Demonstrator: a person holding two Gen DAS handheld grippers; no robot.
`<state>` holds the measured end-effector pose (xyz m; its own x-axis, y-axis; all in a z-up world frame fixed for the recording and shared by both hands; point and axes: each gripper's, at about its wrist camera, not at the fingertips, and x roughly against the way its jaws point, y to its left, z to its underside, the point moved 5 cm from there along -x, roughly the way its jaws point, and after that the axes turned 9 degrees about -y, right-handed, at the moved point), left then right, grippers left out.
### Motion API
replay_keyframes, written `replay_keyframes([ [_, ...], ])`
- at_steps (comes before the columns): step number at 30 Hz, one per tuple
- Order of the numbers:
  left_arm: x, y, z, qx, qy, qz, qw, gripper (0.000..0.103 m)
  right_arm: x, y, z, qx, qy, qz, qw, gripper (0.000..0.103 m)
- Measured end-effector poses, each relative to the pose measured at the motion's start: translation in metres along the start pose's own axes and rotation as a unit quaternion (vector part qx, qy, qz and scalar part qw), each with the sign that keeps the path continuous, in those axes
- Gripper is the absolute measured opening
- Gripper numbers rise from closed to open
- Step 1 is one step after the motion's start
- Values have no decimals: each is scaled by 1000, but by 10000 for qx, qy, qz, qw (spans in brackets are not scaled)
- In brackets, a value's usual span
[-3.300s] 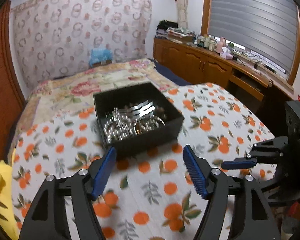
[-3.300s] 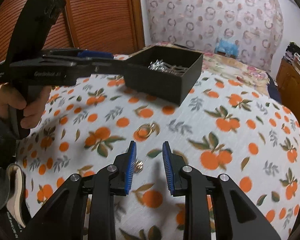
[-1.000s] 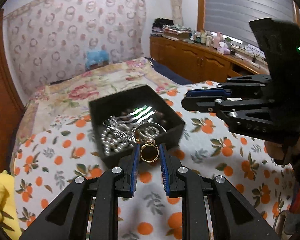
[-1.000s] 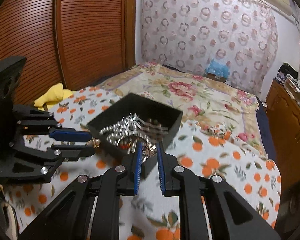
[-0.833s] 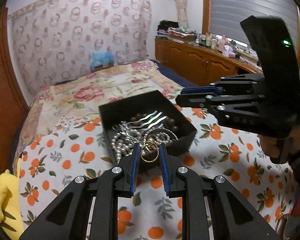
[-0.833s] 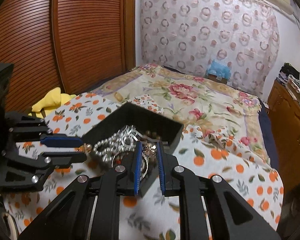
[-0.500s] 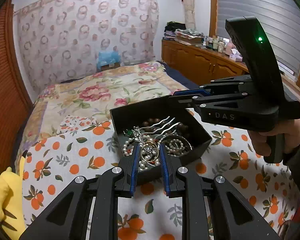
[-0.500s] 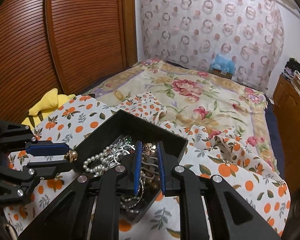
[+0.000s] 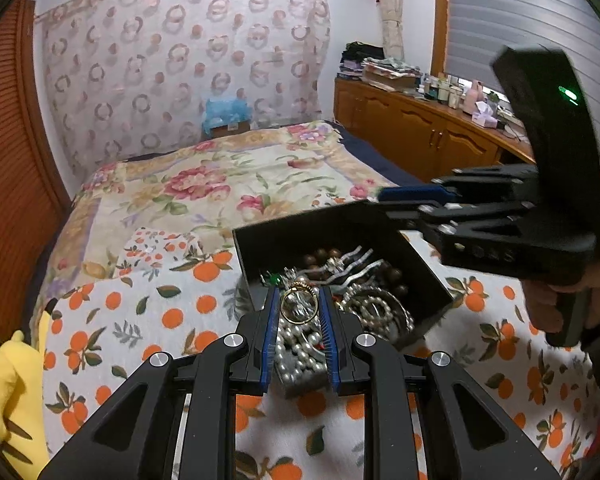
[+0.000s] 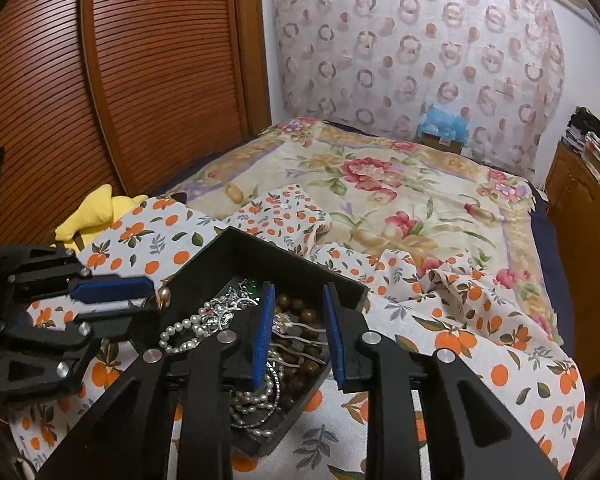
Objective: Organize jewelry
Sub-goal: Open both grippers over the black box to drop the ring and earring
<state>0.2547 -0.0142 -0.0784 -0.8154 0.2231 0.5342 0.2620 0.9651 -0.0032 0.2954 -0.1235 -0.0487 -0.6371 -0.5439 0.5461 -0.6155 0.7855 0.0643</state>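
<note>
A black open box (image 9: 256, 240) (image 10: 284, 258) holds pearl strands, brown beads and silver pieces on the orange-print cloth. My left gripper (image 9: 299, 305) is shut on a gold ring (image 9: 299, 307) and holds it over the box's near side. The ring also shows in the right wrist view (image 10: 162, 295) between the left fingers. My right gripper (image 10: 298, 330) is open and empty above the box's contents. It also shows in the left wrist view (image 9: 410, 198) over the box's far right corner.
The orange-print cloth (image 9: 156, 320) lies over a floral bedspread (image 9: 204, 184). A yellow soft toy (image 10: 96, 212) lies at the left edge. Wooden slatted doors (image 10: 140, 72) stand left, a wooden cabinet (image 9: 416, 140) right.
My right gripper has opened over the box and the small ornament it held is gone from its fingers. My left gripper has moved forward over the box with the ring.
</note>
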Motion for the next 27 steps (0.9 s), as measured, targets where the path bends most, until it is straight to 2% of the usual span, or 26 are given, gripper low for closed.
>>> replay_keyframes([
  [8,-21,11,-16,161,32,-147,9998,19,18,-3,11,-49,-71,117,9999,27],
  [14,-19,13,-14,273,65,-221,9994,20,39,-3,19,-143,-178,169,9996,27],
  [16,-15,13,-12,283,63,-265,9992,29,45,-3,20,-169,-211,198,9994,27],
  [17,-11,13,-10,286,43,-297,9991,39,49,-3,22,-204,-233,217,9993,27],
  [19,-4,12,-7,294,9,-353,9989,45,56,0,26,-273,-271,250,9990,29],
  [20,2,11,-4,288,14,-397,9988,51,61,1,29,-292,-303,293,9987,37],
  [21,5,10,-4,288,5,-437,9986,63,66,2,31,-314,-349,368,9982,40],
  [24,22,6,1,326,-105,-508,9981,74,81,6,38,-410,-445,451,9971,49],
  [26,33,2,5,351,-113,-512,9980,82,92,8,42,-446,-524,580,9959,61],
  [27,38,-1,5,320,-143,-525,9980,84,98,10,43,-460,-571,616,9954,63],
])
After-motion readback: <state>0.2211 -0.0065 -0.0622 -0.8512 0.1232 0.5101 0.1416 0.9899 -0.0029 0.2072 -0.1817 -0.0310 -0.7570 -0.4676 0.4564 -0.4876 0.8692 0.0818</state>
